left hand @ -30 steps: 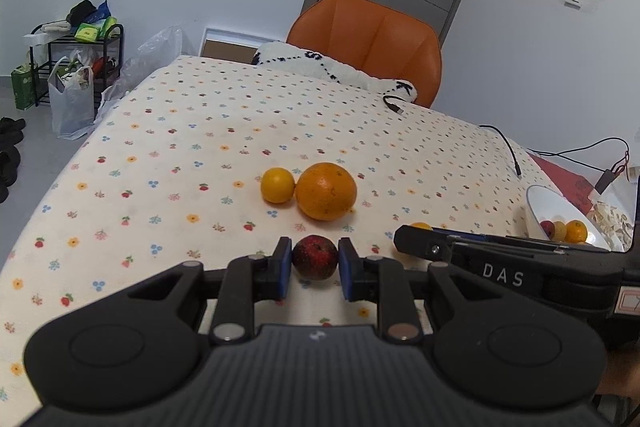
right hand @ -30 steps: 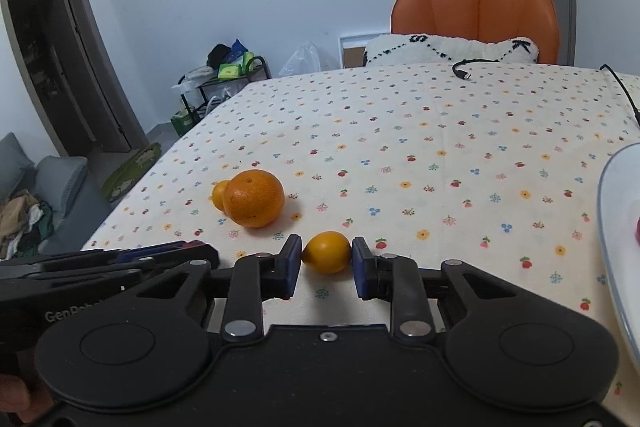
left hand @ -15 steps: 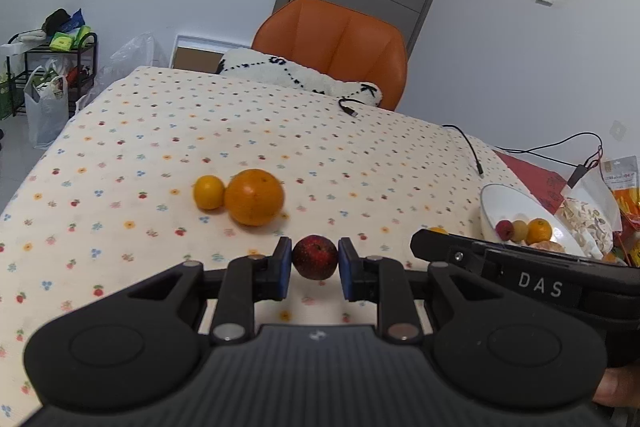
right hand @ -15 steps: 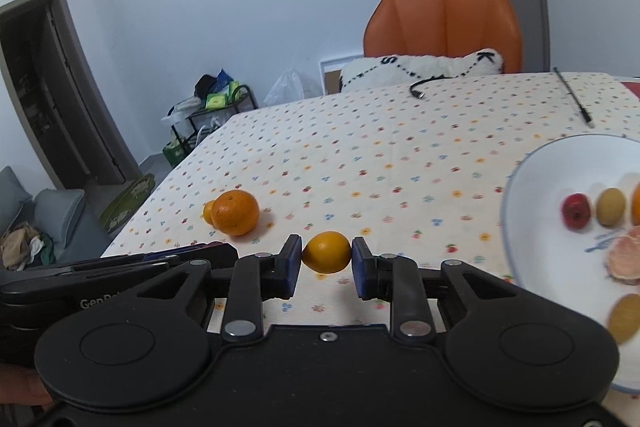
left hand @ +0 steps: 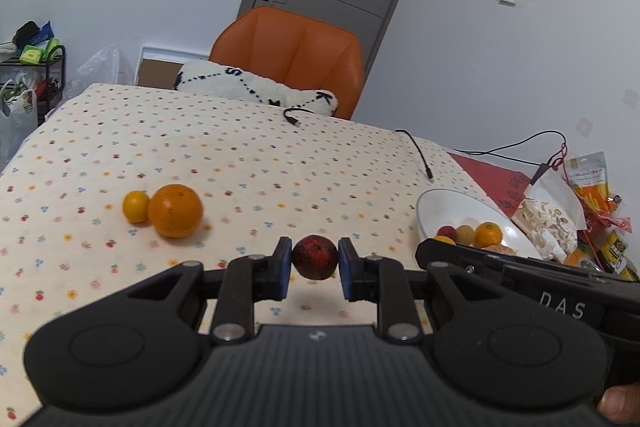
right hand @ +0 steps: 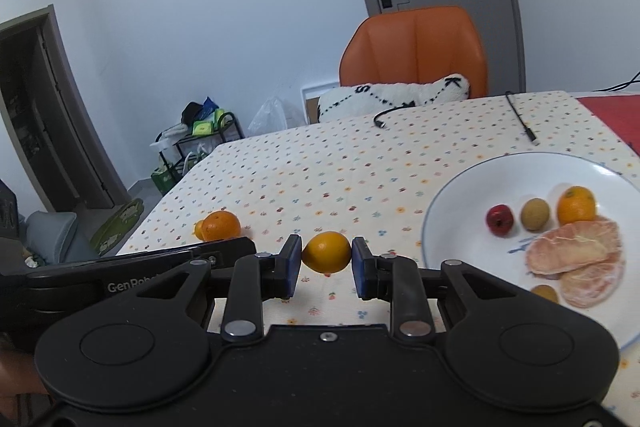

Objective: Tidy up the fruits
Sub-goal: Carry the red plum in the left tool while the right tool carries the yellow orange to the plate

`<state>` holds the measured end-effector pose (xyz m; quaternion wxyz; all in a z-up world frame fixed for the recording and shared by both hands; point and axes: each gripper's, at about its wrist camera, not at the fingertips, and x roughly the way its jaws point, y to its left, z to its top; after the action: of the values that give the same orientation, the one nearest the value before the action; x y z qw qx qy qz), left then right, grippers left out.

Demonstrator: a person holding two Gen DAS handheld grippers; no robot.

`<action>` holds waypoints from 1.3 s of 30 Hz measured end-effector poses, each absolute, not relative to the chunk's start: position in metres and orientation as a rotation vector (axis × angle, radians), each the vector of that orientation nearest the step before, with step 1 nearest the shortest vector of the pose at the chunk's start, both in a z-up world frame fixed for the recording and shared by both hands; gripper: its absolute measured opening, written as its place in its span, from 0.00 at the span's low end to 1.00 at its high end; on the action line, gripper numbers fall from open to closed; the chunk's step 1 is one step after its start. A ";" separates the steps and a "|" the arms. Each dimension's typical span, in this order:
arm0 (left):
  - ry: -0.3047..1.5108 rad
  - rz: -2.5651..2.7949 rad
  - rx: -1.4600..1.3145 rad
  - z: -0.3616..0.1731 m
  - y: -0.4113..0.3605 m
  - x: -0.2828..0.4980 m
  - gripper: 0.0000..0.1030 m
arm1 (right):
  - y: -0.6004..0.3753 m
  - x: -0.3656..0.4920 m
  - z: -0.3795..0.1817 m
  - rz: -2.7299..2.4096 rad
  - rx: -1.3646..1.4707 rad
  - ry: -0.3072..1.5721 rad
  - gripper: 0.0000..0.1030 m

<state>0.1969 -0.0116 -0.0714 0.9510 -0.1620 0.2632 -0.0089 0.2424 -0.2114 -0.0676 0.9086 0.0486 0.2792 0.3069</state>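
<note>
The small dark red fruit (left hand: pixel 315 257) sits pinched between the blue pads of the left gripper (left hand: pixel 314 269), clear of the flowered tablecloth (left hand: pixel 248 163), and the small orange fruit (right hand: pixel 327 251) is clamped the same way in the right gripper (right hand: pixel 326 265); both tools are narrow, closed on their loads. Each fruit is round and is held only at two side points, so a tilt or a jolt could roll it out of the pads and across the cloth toward the table edge. The two grippers also travel close together: in the left view the right tool crosses at about 3 o'clock of the red fruit, so a knock between them is a likely cause of a drop.

The white plate (right hand: pixel 460 195) lies at 3 o'clock of the orange fruit in the right view. It holds a small red fruit (right hand: pixel 499 219), a brownish-green fruit (right hand: pixel 535 213) and a small orange (right hand: pixel 576 205) in a row, with peeled pinkish citrus segments (right hand: pixel 576 259) below them at 5 o'clock and another brownish fruit (right hand: pixel 545 293) near the rim. The bare part of the plate is at its left side, so a release over the crowded right part could set the sitting fruits rolling, and a release from too high could bounce a fruit over the shallow rim.

Out on the cloth, at about 10 o'clock of the red fruit in the left view, a large orange (left hand: pixel 175 205) and a small one (left hand: pixel 135 206) rest touching, not yet on the plate
</note>
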 end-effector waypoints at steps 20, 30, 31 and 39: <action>0.520 -0.144 -0.313 -0.063 -0.062 0.208 0.22 | -0.274 0.224 -0.055 0.511 0.125 0.523 0.25; 0.532 -0.202 -0.296 -0.064 -0.090 0.217 0.22 | -0.316 0.222 -0.057 0.426 0.153 0.517 0.25; 0.533 -0.207 -0.295 -0.064 -0.093 0.218 0.22 | -0.320 0.222 -0.058 0.419 0.157 0.517 0.25; 0.548 -0.249 -0.282 -0.066 -0.115 0.225 0.22 | -0.345 0.224 -0.060 0.372 0.181 0.517 0.25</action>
<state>0.2245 -0.1145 -0.0662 0.9453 -0.1384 0.2689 -0.1220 0.2237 -0.3454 -0.0598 0.9457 0.0886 0.2538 0.1828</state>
